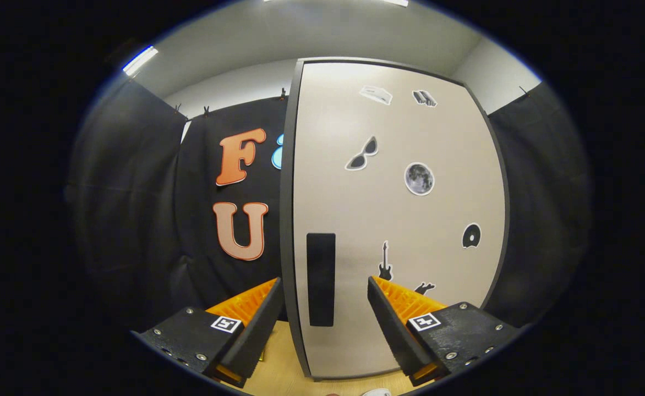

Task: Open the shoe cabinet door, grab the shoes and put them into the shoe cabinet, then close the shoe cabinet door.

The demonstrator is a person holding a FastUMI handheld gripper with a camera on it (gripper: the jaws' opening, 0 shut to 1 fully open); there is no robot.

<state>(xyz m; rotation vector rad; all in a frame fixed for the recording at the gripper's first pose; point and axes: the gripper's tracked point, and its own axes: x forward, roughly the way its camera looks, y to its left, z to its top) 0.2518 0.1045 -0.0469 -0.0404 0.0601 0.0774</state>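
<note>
gripper (325,291): we see its two fingers spread wide, nothing held between them.
door (399,220): we see it shut, a pale panel in a dark frame, straight ahead of the fingers.
handle (321,279): a dark upright strip near the door's left edge, low down; we see it in the gap between the two fingers and beyond them, not touched by either.
door edge (287,220): the dark left side of the cabinet runs up just beside the left finger's tip.
stickers (419,179): several on the door, among them a moon, sunglasses and a small guitar; the guitar sits just above the right finger's tip.
floor (278,363): light wood, showing below the cabinet between the fingers.
shoe (377,392): a bit of something white lies on the floor under the right finger; we can't tell for sure that it's a shoe.
</note>
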